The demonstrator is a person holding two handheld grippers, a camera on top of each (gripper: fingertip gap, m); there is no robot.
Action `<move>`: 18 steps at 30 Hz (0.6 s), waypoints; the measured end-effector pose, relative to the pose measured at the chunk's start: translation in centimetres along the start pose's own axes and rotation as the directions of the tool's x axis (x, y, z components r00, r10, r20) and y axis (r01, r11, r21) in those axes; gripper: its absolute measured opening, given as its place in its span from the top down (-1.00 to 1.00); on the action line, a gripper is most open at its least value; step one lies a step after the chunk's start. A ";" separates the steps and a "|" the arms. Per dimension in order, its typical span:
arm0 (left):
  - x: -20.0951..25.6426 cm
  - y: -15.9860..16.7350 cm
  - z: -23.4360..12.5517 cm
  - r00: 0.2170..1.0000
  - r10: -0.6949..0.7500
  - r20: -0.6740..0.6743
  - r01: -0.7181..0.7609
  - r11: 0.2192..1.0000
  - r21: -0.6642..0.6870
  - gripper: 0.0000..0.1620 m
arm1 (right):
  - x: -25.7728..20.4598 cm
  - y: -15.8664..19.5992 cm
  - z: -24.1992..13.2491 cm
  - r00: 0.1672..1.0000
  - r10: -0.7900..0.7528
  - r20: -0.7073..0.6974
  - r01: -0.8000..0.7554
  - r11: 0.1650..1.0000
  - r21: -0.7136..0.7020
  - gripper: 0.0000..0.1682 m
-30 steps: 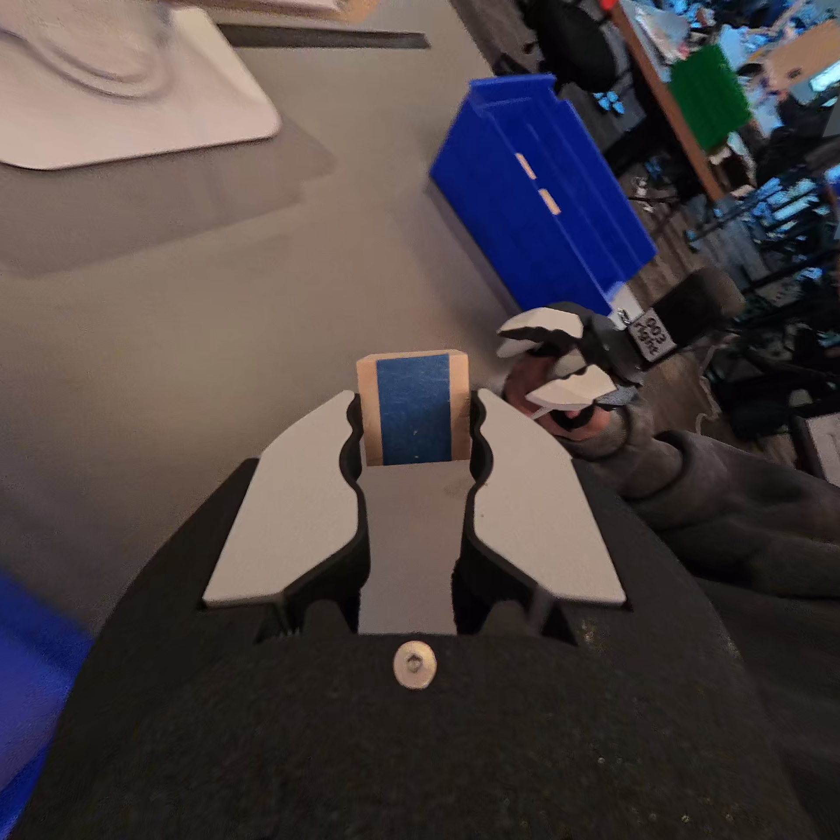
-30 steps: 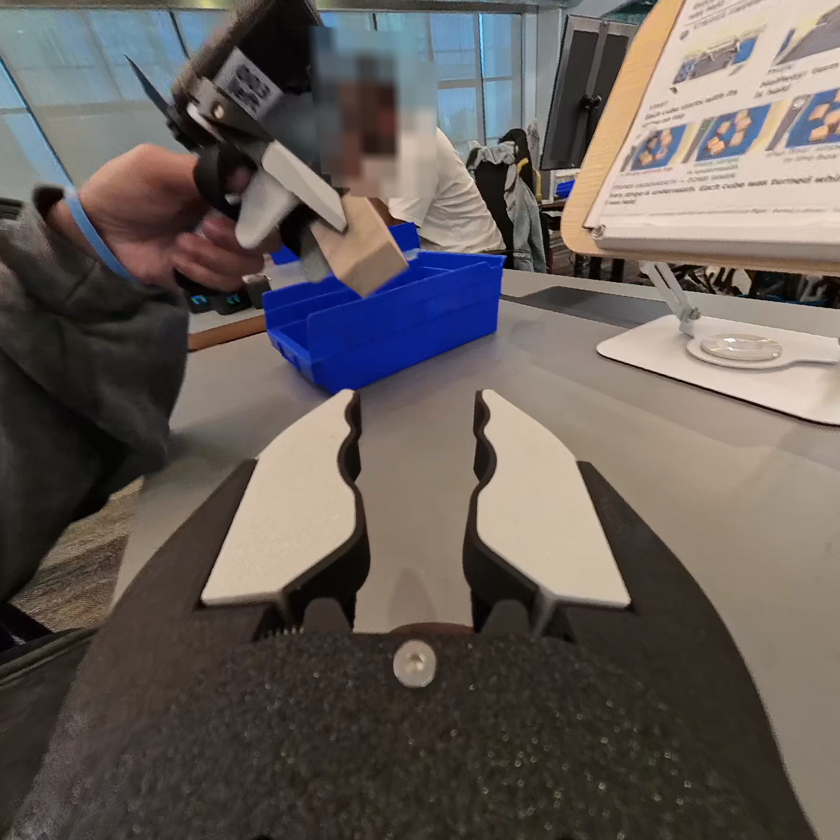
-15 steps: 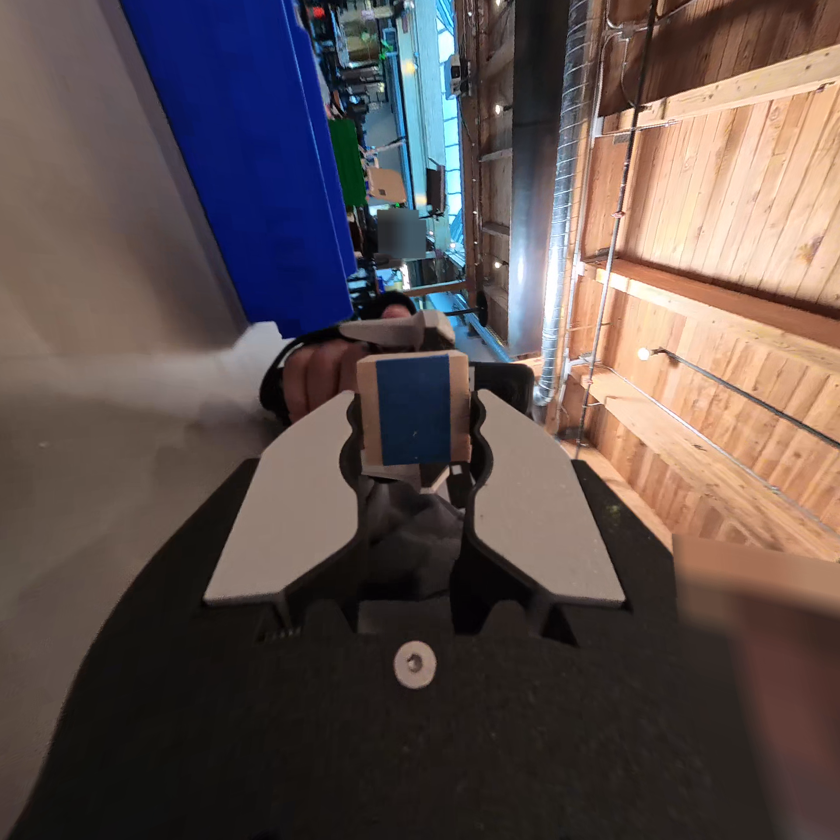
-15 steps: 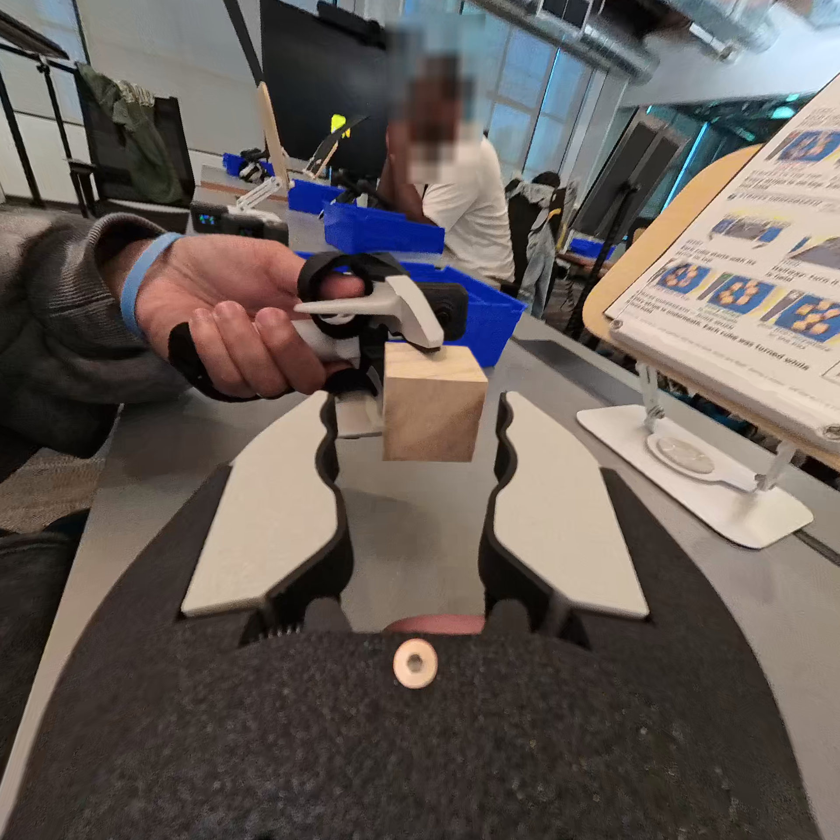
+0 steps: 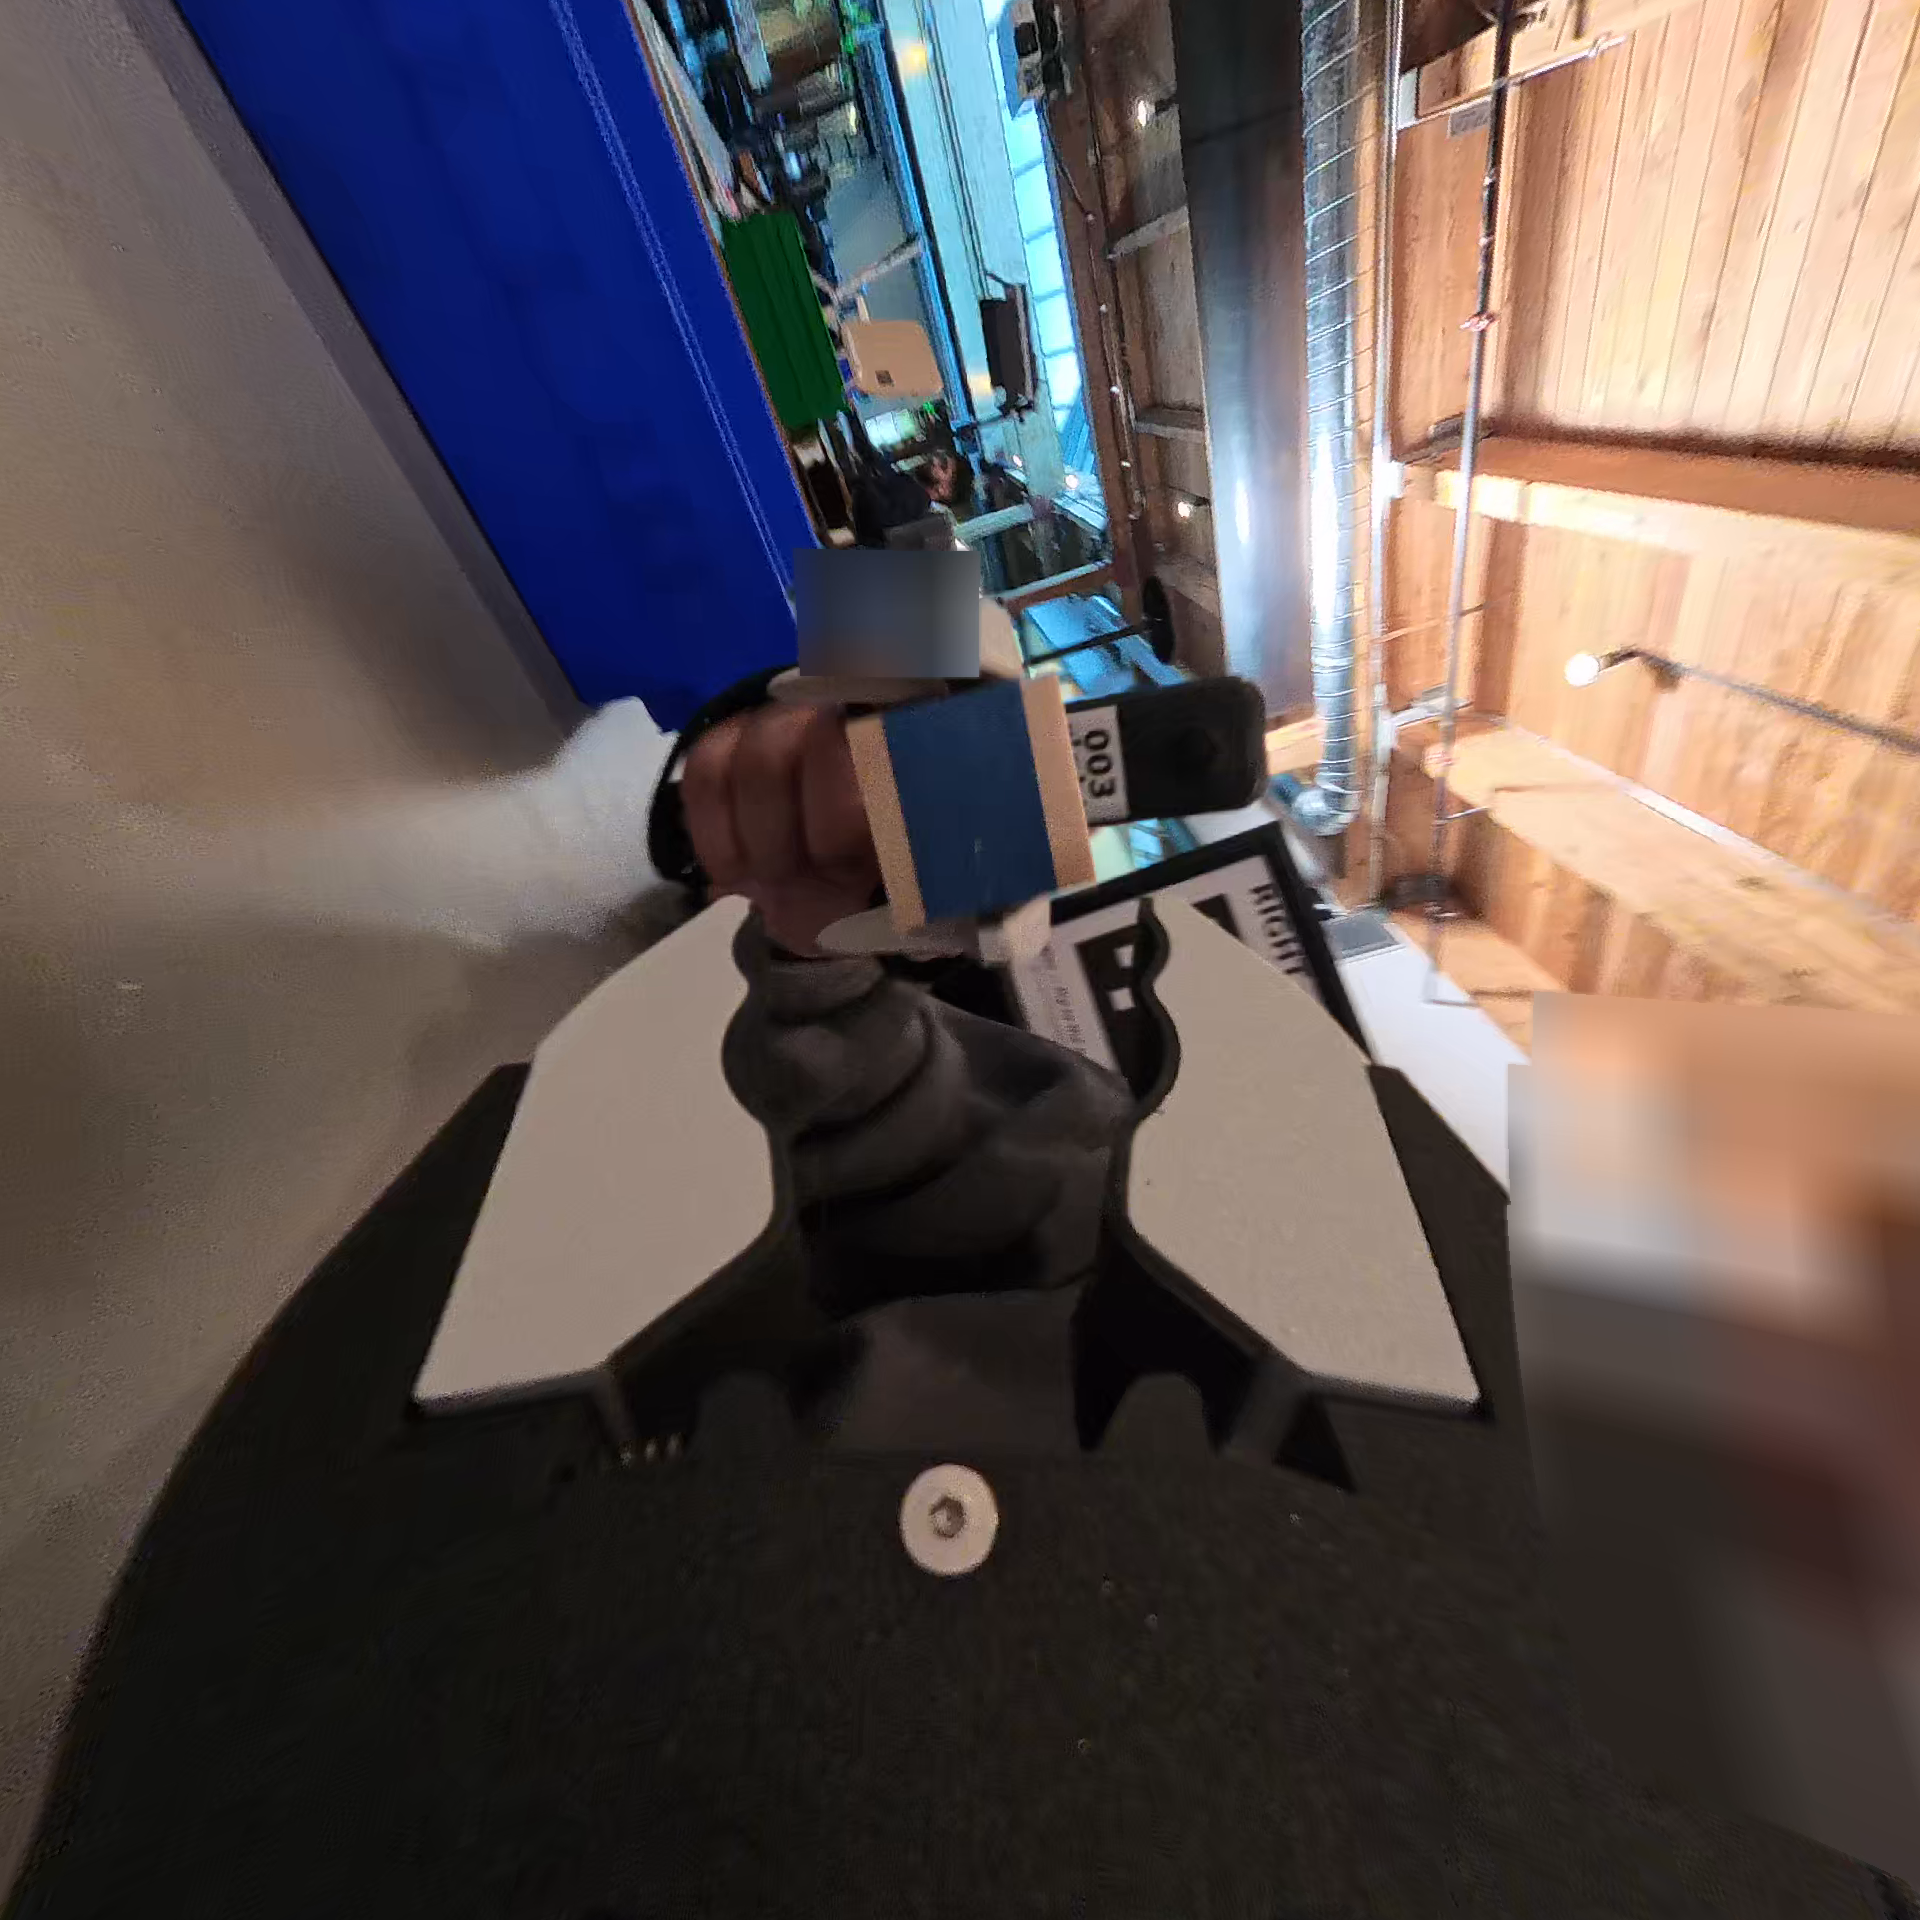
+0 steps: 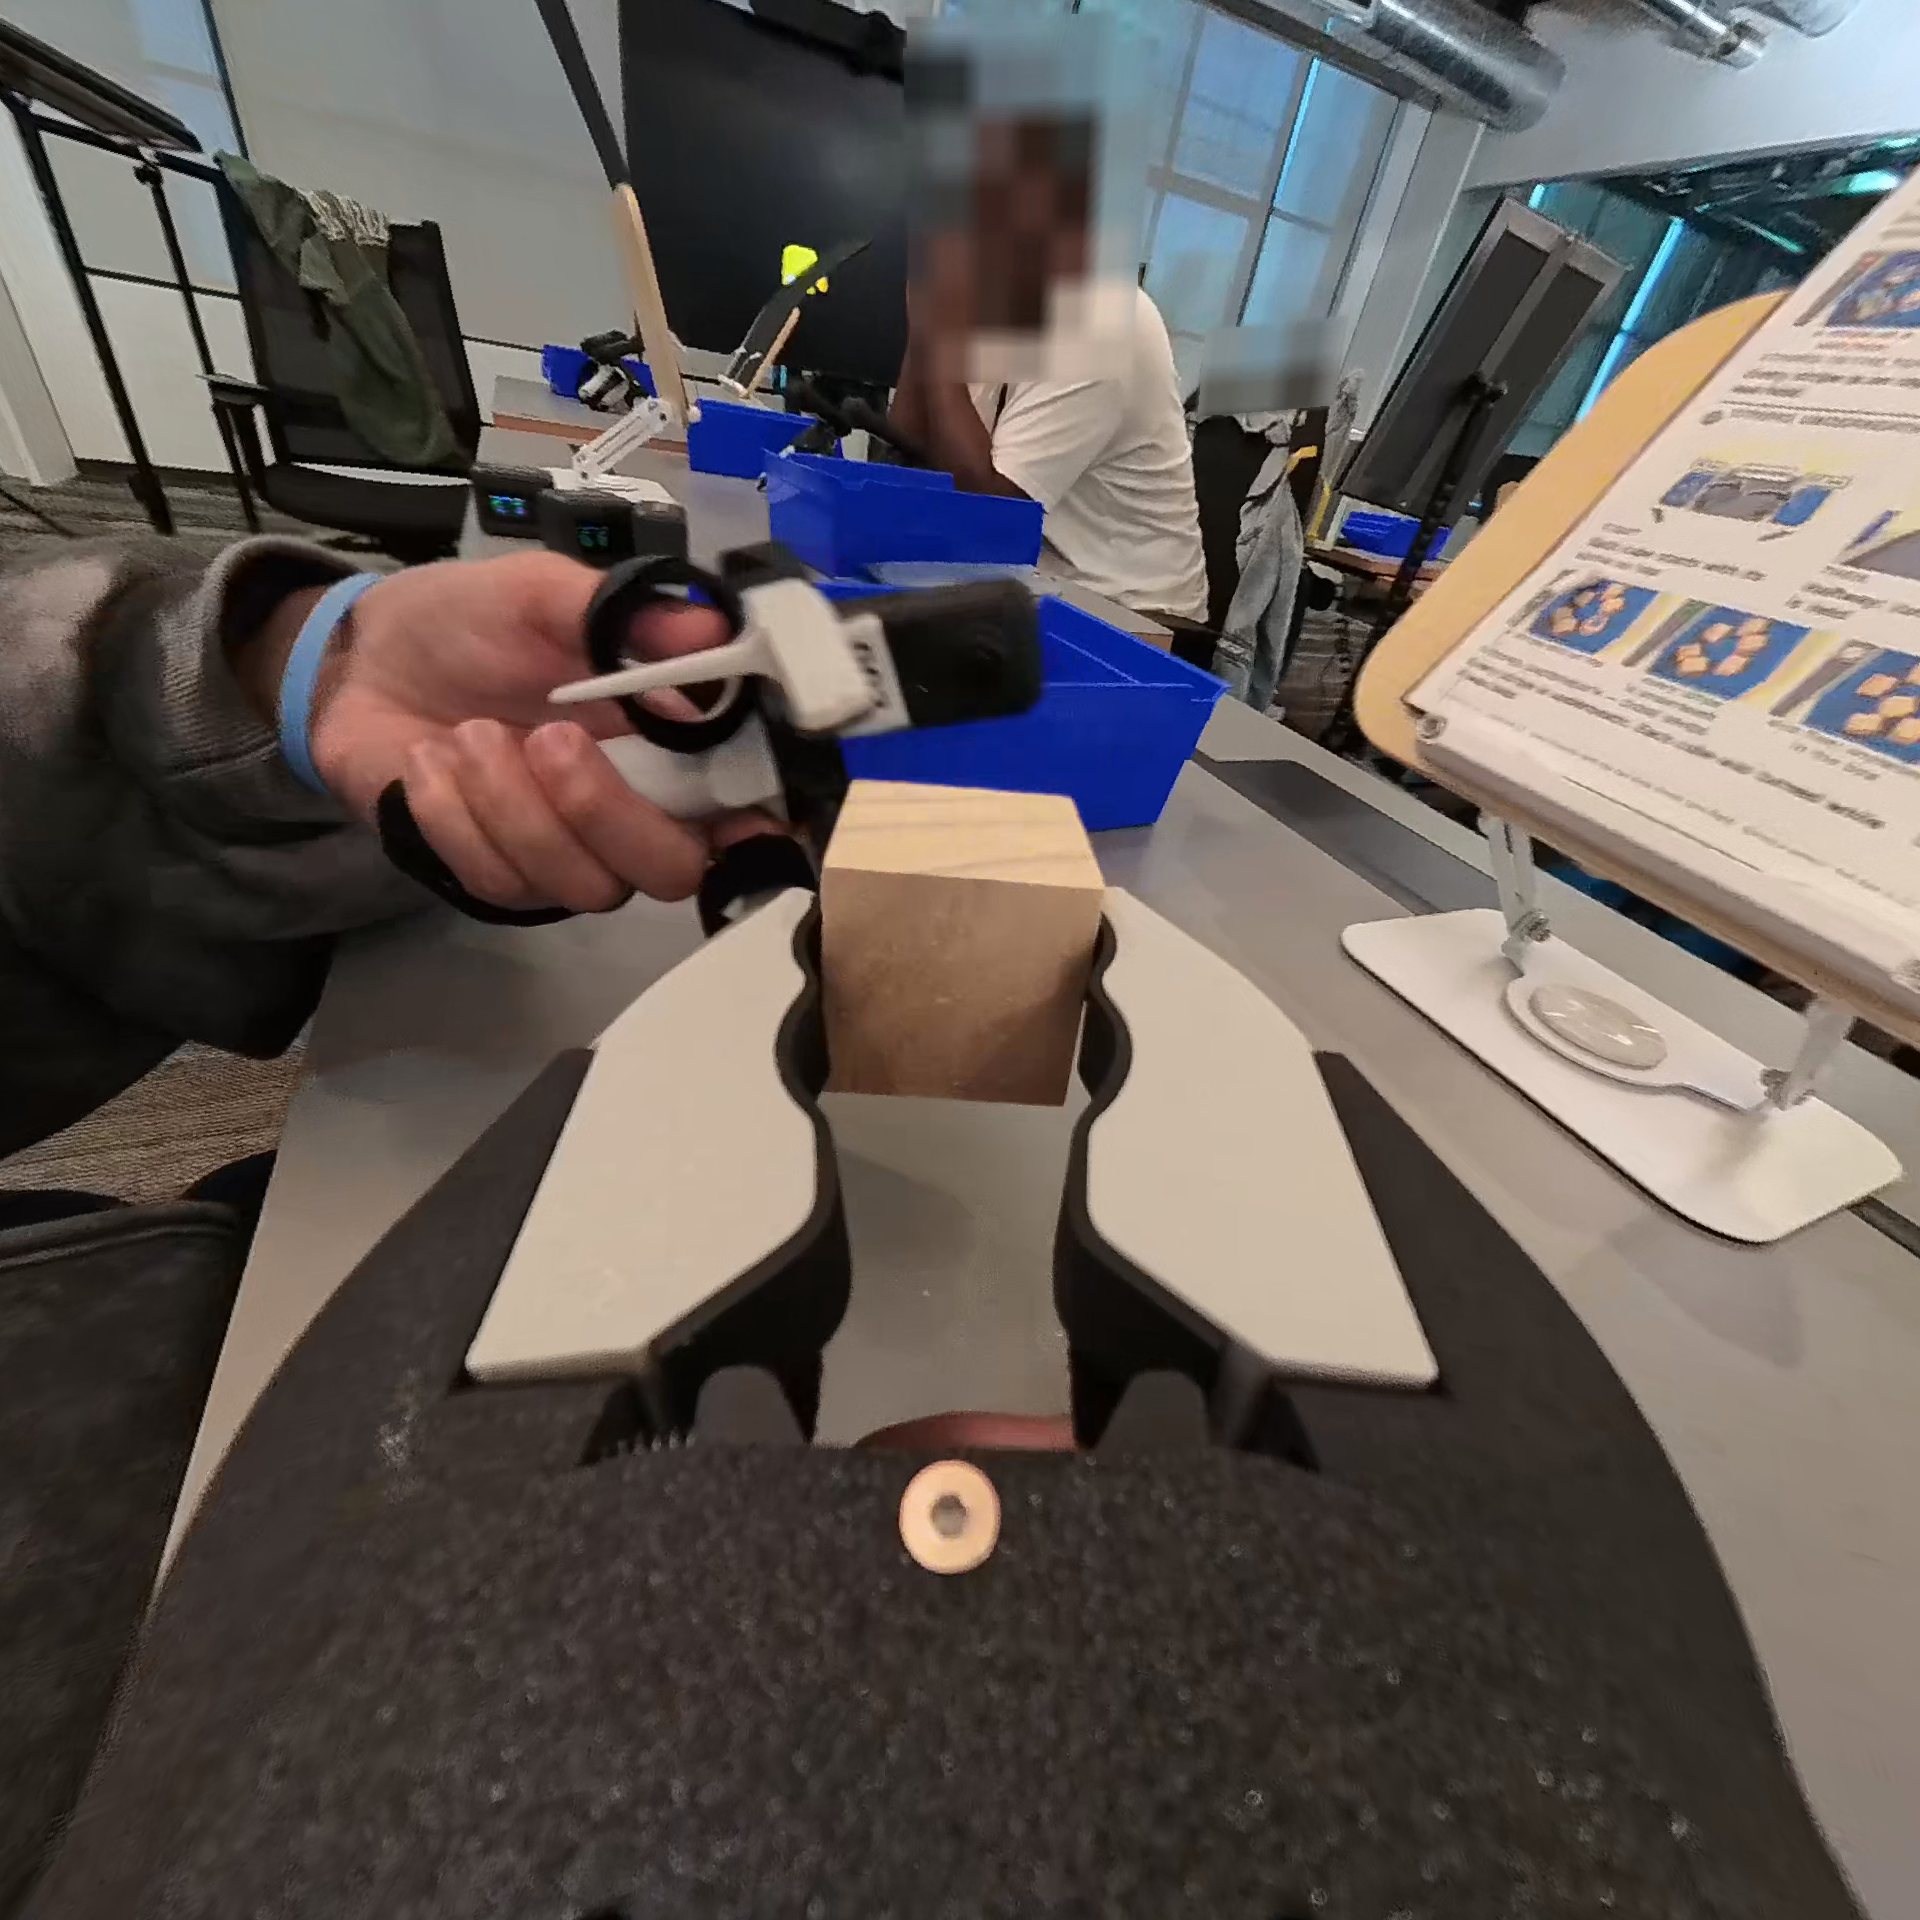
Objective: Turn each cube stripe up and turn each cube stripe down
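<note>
Cube held in right claw, above the surface.

Right claw (image 6: 951,997) grips the wooden cube (image 6: 956,977) between both fingers; blue stripe (image 5: 971,795) faces the left claw (image 5: 945,997), which stands wide and empty. Blue bin (image 6: 1039,717) sits behind, apparently empty.

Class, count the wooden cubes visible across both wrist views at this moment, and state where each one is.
1. The wooden cube sits between the right gripper fingers, held above the grey table; its blue stripe shows in the left wrist view. Others may be hidden.
</note>
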State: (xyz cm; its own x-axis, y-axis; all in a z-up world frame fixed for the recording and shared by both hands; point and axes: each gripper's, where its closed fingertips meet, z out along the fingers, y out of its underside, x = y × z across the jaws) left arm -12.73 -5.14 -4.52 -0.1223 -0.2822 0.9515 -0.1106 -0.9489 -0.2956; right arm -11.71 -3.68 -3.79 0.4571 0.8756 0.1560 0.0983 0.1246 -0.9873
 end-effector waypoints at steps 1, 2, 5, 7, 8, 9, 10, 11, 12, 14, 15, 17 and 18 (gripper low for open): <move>-0.2 0.3 -0.5 0.995 0.085 0.043 -0.086 0.996 0.018 0.11 | 0.4 -0.2 -0.2 1.000 0.001 -0.014 -0.001 1.000 -0.006 0.45; -0.8 1.0 -1.0 0.974 0.191 0.121 -0.195 0.981 0.020 0.08 | 0.7 -0.4 -0.5 1.000 0.007 -0.022 -0.007 1.000 -0.008 0.45; -2.6 2.3 -2.7 0.812 0.450 0.372 -0.504 0.862 0.057 0.09 | 2.0 -0.7 -1.2 0.998 0.036 -0.060 -0.037 0.999 -0.023 0.45; -3.4 2.9 -3.5 0.694 0.522 0.496 -0.612 0.790 0.024 0.11 | 2.9 -0.9 -1.5 0.994 0.073 -0.080 -0.076 0.997 -0.032 0.45; -3.5 2.8 -3.8 0.645 0.538 0.543 -0.645 0.764 0.009 0.12 | 3.4 -0.9 -1.6 0.991 0.096 -0.092 -0.100 0.994 -0.047 0.45; -3.3 2.6 -4.1 0.608 0.552 0.570 -0.673 0.740 0.002 0.12 | 3.8 -0.7 -1.7 0.986 0.124 -0.108 -0.132 0.989 -0.071 0.45; -3.0 2.3 -4.3 0.574 0.568 0.590 -0.702 0.712 -0.002 0.12 | 4.3 -0.5 -1.8 0.979 0.155 -0.135 -0.170 0.980 -0.106 0.45; -2.8 1.9 -4.7 0.532 0.576 0.620 -0.728 0.685 -0.012 0.13 | 5.1 -0.4 -2.1 0.966 0.184 -0.182 -0.210 0.968 -0.135 0.45; -2.6 1.6 -5.1 0.493 0.584 0.645 -0.751 0.660 -0.023 0.13 | 5.8 -0.7 -2.6 0.957 0.195 -0.217 -0.232 0.959 -0.162 0.45; -2.2 1.2 -5.8 0.431 0.599 0.675 -0.788 0.615 -0.043 0.14 | 8.1 -2.0 -5.2 0.929 0.169 -0.330 -0.247 0.946 -0.212 0.45; -2.1 1.0 -6.2 0.403 0.596 0.694 -0.799 0.600 -0.051 0.16 | 9.6 -2.8 -7.1 0.901 0.157 -0.404 -0.263 0.939 -0.222 0.45; -1.9 1.0 -6.4 0.379 0.607 0.698 -0.807 0.586 -0.072 0.16 | 12.7 -3.0 -12.0 0.818 0.194 -0.541 -0.371 0.897 -0.240 0.45; -1.8 0.9 -6.3 0.369 0.611 0.700 -0.810 0.580 -0.080 0.17 | 14.0 -2.2 -14.7 0.763 0.221 -0.608 -0.447 0.859 -0.249 0.45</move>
State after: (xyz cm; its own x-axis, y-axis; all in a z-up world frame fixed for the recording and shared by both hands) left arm -18.85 -4.62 -7.06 0.5776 -0.7833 0.2299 -0.0435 -0.3108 -0.9495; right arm 7.45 1.51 0.99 0.9076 0.4119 -0.0815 0.1002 -0.4011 -0.9106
